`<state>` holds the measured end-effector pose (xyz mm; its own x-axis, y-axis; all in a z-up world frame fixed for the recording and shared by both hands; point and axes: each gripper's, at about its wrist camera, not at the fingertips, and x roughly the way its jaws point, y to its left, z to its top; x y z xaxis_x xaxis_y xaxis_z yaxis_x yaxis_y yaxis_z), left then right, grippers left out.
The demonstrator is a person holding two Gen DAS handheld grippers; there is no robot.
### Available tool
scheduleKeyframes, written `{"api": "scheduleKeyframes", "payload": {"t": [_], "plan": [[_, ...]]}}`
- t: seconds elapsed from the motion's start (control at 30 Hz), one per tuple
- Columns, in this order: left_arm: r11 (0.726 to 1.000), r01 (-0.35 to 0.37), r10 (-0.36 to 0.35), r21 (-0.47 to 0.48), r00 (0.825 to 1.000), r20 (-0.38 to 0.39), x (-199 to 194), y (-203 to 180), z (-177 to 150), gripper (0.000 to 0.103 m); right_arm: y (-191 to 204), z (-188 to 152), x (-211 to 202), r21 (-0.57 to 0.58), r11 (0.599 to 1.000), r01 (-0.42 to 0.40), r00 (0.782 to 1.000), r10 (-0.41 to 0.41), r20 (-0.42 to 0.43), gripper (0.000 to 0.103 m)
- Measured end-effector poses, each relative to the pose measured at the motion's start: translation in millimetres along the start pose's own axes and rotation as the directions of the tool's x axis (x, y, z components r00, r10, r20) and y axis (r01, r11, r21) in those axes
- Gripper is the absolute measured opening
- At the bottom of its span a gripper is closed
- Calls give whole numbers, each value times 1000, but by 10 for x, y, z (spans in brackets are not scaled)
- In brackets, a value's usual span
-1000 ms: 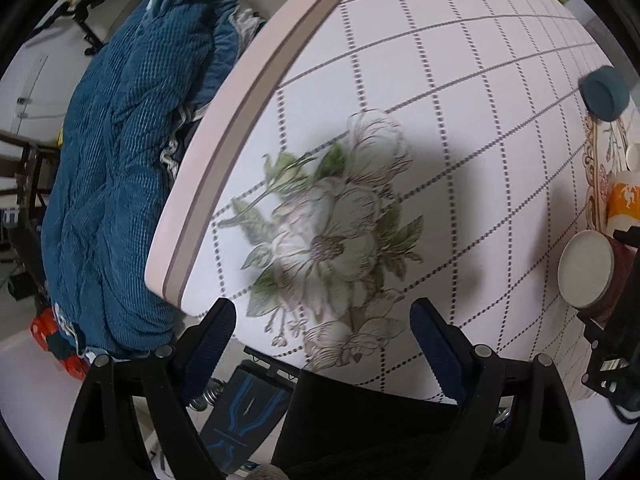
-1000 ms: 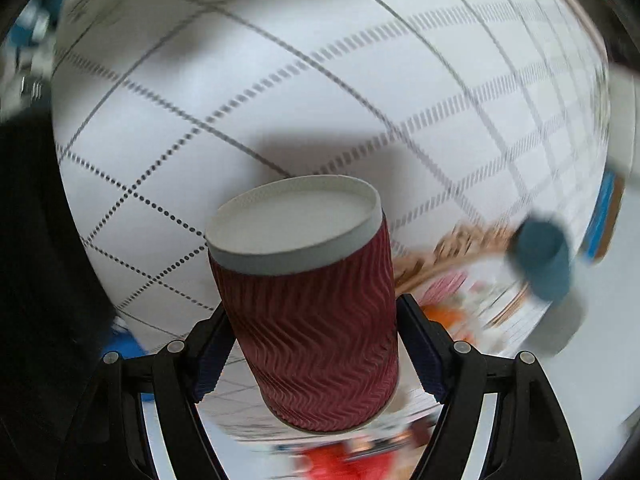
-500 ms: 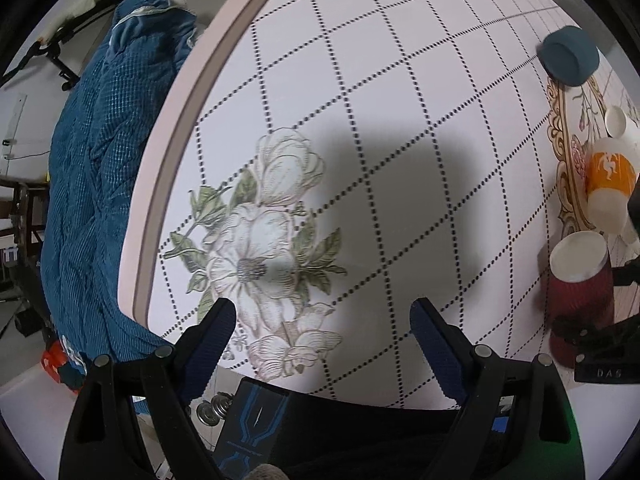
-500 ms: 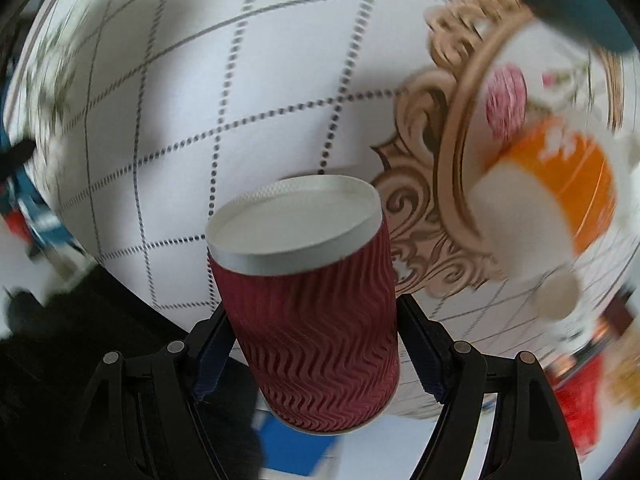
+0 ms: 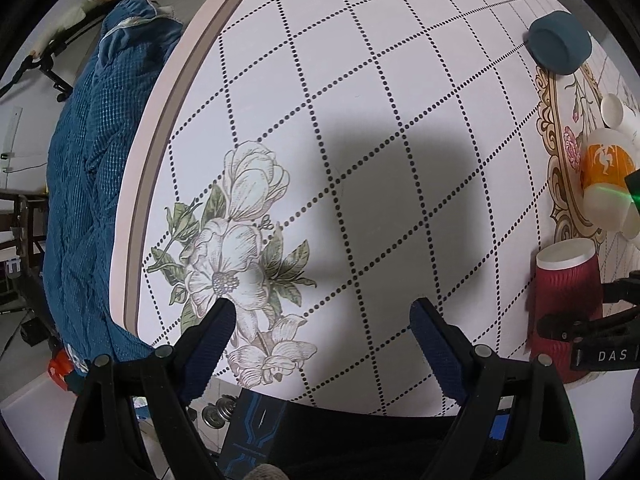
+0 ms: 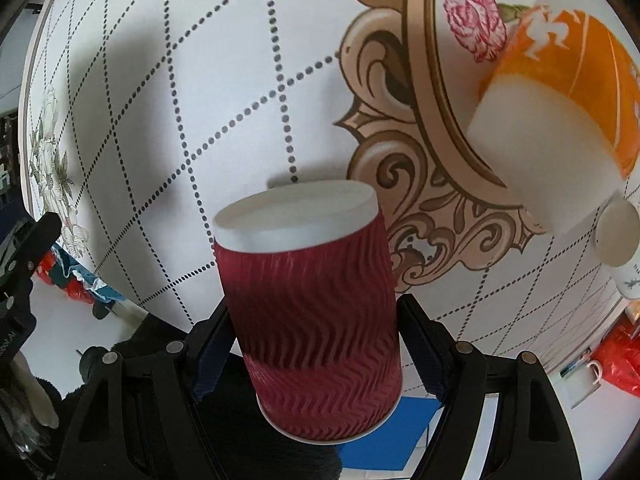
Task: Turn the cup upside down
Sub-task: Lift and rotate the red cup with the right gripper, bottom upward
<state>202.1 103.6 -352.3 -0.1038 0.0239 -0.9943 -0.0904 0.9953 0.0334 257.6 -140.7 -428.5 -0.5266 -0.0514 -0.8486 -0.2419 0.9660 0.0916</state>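
Note:
The red ribbed paper cup is bottom-up, its white flat base on top and its wider rim below. It sits between the pads of my right gripper, whose jaws are opening while the pads still touch the cup's sides. In the left wrist view the same cup stands low over the table's near right edge, with the right gripper around it. My left gripper is open and empty above the flower print on the tablecloth.
An orange-and-white cup lies on its side on the gold ornate print, with a small white cup beside it. A teal round lid rests further back. A blue quilt hangs past the table's left edge.
My right gripper rolled and carried the red cup across the table toward the gold print and the orange cup. The left gripper slid sideways over the cloth, still open.

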Motion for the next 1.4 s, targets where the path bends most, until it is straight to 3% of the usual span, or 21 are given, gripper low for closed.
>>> {"api": "scheduleKeyframes", "payload": {"t": [0.33,0.4,0.57,0.67,0.83,1.07,1.13,1.23,1.4], "plan": [[1000,-9,9,30,1000,1,-39,-124,-1,89,121,81,-353,-56,991,118,988,-111,106,81],[999,-12,12,34,1000,3,-46,-139,-11,89,148,69,-385,-54,992,118,986,-110,127,73],[999,-15,15,32,1000,5,-51,-150,-14,89,330,-65,-729,-49,993,108,974,-96,204,73],[1000,-11,11,16,1000,7,-74,-98,36,89,344,-180,-894,-34,997,76,952,-62,299,73],[1000,-19,19,-17,1000,14,-93,12,142,89,379,-364,-1188,-3,1000,14,871,-10,492,72],[998,-55,56,-36,998,26,-129,143,218,89,553,-630,-1299,23,998,-60,704,26,710,72],[998,-61,62,-33,998,26,-126,138,199,89,666,-712,-1230,17,999,-41,654,14,756,72],[997,-67,68,-23,997,25,-122,124,166,89,830,-835,-1066,-5,1000,-6,596,7,803,72],[997,-72,71,0,997,21,-99,64,70,89,948,-1027,-821,-33,999,30,538,12,843,73]]}}
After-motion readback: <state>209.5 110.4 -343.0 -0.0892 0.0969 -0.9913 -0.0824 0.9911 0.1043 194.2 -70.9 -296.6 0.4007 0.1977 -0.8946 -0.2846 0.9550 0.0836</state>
